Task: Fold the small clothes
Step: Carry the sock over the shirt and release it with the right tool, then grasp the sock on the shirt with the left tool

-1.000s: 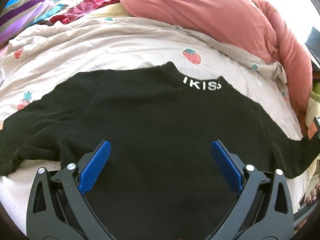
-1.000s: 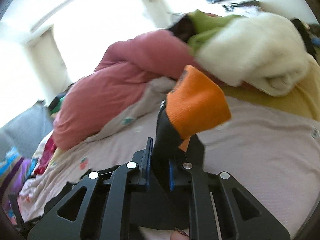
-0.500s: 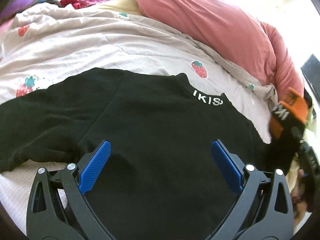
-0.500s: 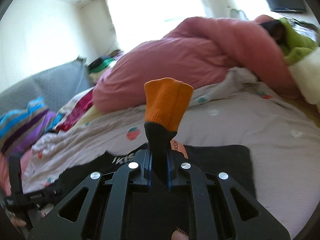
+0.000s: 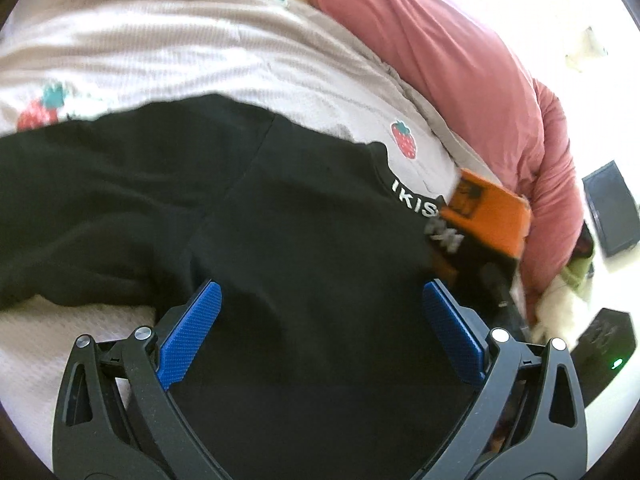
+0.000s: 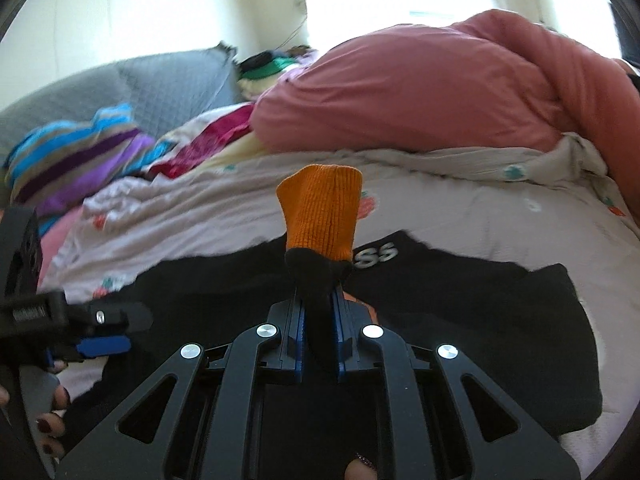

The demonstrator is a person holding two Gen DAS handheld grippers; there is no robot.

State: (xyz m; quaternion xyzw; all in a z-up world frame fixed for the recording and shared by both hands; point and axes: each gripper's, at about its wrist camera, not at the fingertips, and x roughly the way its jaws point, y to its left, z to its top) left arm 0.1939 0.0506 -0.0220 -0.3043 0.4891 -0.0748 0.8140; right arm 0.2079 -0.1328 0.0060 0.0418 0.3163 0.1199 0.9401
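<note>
One black top (image 5: 304, 240) with white collar lettering, spread on the bed (image 5: 200, 60). One orange cuff (image 6: 322, 212) on its sleeve. One pink duvet (image 6: 420, 96). One striped blue-and-purple cloth (image 6: 76, 156). One grey cushion (image 6: 132, 84). Two claws: left claw (image 5: 320, 320), right claw (image 6: 318, 332). Three strawberry prints countable in left wrist view, others blurred.

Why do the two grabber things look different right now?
The left gripper has its jaws spread wide with nothing between them; the right gripper has its jaws nearly together.
The left gripper hovers empty above the black sweater; the right gripper pinches the sweater's sleeve, whose orange cuff sticks up past it.
Both have black frames with blue pads, and both are over the same sweater on the bed.
</note>
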